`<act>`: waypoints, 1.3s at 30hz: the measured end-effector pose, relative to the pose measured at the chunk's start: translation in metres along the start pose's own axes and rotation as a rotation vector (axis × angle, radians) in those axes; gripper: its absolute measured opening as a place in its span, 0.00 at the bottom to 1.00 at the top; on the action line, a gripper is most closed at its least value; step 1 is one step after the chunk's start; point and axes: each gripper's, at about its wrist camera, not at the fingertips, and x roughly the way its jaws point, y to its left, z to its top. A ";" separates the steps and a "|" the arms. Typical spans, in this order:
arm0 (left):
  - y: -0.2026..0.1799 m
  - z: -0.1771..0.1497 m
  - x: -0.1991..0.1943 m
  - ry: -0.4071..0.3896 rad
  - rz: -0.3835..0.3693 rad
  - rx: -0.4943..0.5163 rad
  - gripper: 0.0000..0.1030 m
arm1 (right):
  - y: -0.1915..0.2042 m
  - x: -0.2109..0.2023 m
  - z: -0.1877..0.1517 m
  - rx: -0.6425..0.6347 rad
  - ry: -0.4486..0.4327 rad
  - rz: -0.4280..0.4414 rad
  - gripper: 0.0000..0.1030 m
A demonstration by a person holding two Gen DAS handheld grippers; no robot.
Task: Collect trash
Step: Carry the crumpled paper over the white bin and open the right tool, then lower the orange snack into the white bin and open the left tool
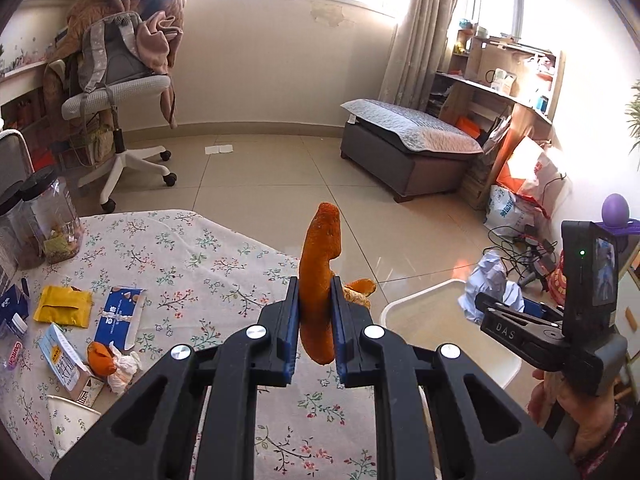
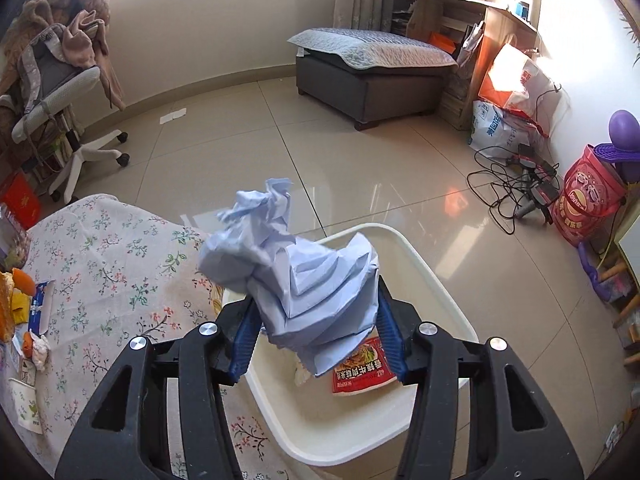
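Observation:
My left gripper (image 1: 314, 292) is shut on a long curl of orange peel (image 1: 320, 248), held upright above the edge of the floral table (image 1: 180, 264). My right gripper (image 2: 316, 292) hangs over the white bin (image 2: 440, 280) beside the table. A crumpled ball of pale blue paper (image 2: 312, 280) sits between its wide jaws; the paper's upper left is blurred and looks loose. A red food packet (image 2: 360, 372) lies in the bin. The left wrist view shows the right gripper (image 1: 486, 304) and the paper (image 1: 490, 280) from the side, a hand below them.
On the table lie a yellow packet (image 1: 62, 306), a blue and white wrapper (image 1: 120, 312), peel with tissue (image 1: 106, 360), a paper cup (image 1: 68, 420) and a jar (image 1: 52, 216). An office chair (image 1: 116, 92), an ottoman (image 1: 408, 148) and floor cables (image 2: 512, 184) stand beyond.

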 end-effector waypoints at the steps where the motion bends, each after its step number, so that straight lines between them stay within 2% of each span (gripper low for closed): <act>1: -0.006 0.001 0.004 0.008 -0.018 -0.003 0.14 | -0.004 0.000 -0.001 0.015 0.003 0.000 0.66; 3: -0.020 0.004 0.013 0.021 -0.049 0.002 0.14 | -0.012 -0.003 0.000 0.037 -0.009 -0.008 0.77; 6: -0.042 0.007 0.026 0.035 -0.087 0.027 0.14 | -0.028 -0.011 0.001 0.076 -0.066 -0.065 0.89; 14: -0.094 0.013 0.059 0.103 -0.193 0.053 0.14 | -0.081 -0.031 0.000 0.245 -0.163 -0.215 0.93; 21: -0.136 0.013 0.085 0.164 -0.257 0.070 0.16 | -0.124 -0.042 -0.011 0.386 -0.204 -0.335 0.93; 25: -0.153 0.009 0.098 0.217 -0.292 0.077 0.19 | -0.143 -0.042 -0.016 0.452 -0.199 -0.358 0.93; 26: -0.156 0.009 0.100 0.228 -0.293 0.076 0.21 | -0.145 -0.042 -0.016 0.460 -0.200 -0.362 0.93; 28: -0.159 0.010 0.102 0.242 -0.292 0.066 0.39 | -0.146 -0.044 -0.016 0.466 -0.211 -0.370 0.93; 31: -0.158 0.011 0.098 0.222 -0.270 0.067 0.58 | -0.142 -0.047 -0.017 0.449 -0.225 -0.370 0.93; 36: -0.142 0.013 0.090 0.185 -0.178 0.064 0.77 | -0.125 -0.051 -0.016 0.405 -0.251 -0.353 0.93; 39: -0.130 0.015 0.082 0.146 -0.092 0.077 0.86 | -0.110 -0.053 -0.017 0.367 -0.260 -0.333 0.93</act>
